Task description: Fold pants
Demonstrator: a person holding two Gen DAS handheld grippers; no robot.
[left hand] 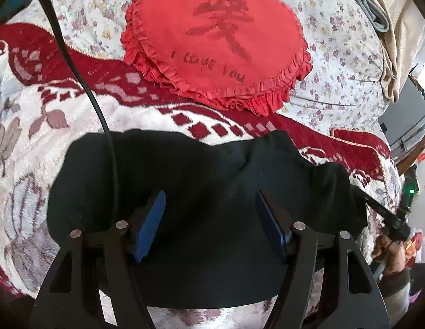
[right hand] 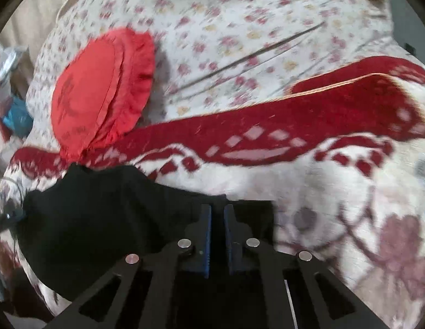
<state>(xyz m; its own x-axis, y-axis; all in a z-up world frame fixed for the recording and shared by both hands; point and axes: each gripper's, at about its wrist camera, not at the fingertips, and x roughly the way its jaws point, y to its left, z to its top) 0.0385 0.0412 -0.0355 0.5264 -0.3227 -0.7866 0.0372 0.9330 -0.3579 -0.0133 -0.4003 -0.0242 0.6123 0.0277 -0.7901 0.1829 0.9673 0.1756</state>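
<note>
The black pants point(left hand: 201, 170) lie bunched on a red and white blanket point(left hand: 34, 126) on the bed. My left gripper point(left hand: 211, 200) hovers over the middle of the pants with its blue pads wide apart and nothing between them. In the right wrist view the pants point(right hand: 102, 213) stretch to the left. My right gripper point(right hand: 217, 211) is shut on the right edge of the black cloth, which fills the narrow gap between its blue pads. The right gripper's body shows at the far right of the left wrist view point(left hand: 390, 219).
A round red frilled cushion point(left hand: 215, 41) lies beyond the pants on a floral quilt point(left hand: 335, 54); it also shows in the right wrist view point(right hand: 100, 87). A black cable point(left hand: 83, 82) crosses the left view. Beige cloth point(left hand: 390, 13) and room clutter sit at the bed's right edge.
</note>
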